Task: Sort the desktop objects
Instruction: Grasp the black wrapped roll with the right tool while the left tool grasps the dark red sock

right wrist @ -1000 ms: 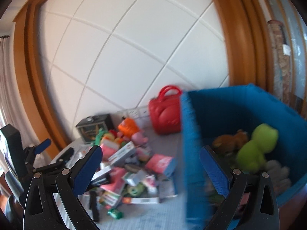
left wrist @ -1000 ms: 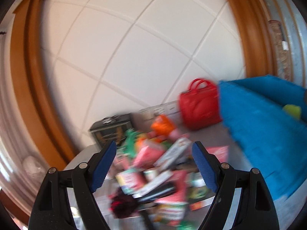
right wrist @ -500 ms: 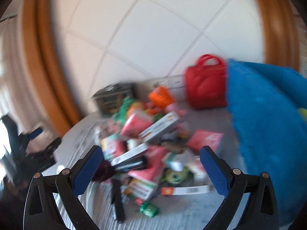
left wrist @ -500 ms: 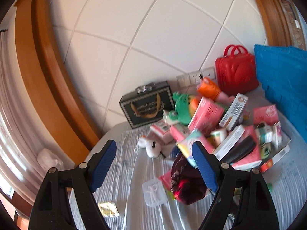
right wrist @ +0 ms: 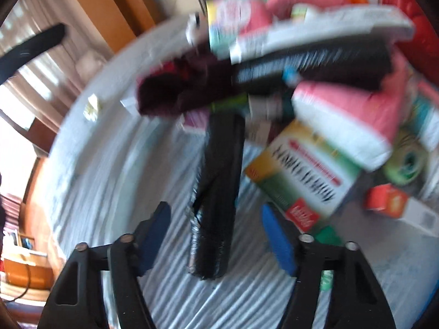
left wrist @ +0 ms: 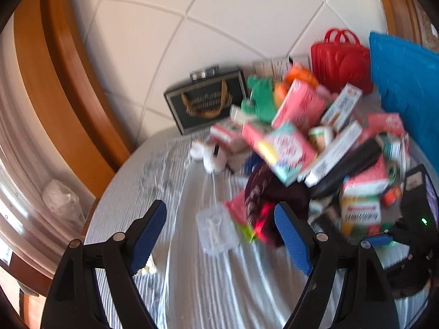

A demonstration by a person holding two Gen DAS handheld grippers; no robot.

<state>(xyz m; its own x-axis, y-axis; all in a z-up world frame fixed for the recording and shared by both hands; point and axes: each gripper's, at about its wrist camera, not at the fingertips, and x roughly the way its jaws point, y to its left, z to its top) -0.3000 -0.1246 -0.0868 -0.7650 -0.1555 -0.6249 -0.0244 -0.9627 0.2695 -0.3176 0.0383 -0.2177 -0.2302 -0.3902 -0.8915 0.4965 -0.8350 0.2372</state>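
Observation:
A heap of small boxes and packets [left wrist: 310, 139] lies on a striped grey cloth [left wrist: 192, 288]. My left gripper [left wrist: 221, 235] is open and empty above the cloth, with a clear plastic packet [left wrist: 216, 231] and a dark maroon cloth bundle [left wrist: 271, 192] just beyond its fingers. My right gripper [right wrist: 215, 240] is open, low over the cloth. A long black wrapped roll [right wrist: 216, 192] lies between its fingers, with space on both sides. A green and yellow box [right wrist: 299, 181] sits by its right finger. The right gripper also shows in the left wrist view [left wrist: 411, 233].
A blue bin [left wrist: 406, 82] stands at the right, a red toy case [left wrist: 340, 57] and a black tin [left wrist: 205, 104] against the white tiled wall. The table edge curves at the left, with a wooden frame [left wrist: 68, 68] beyond. The right wrist view is blurred.
Both grippers have come down and closer to the heap. The right one swung left from the blue bin and now straddles the black roll. Both stay open.

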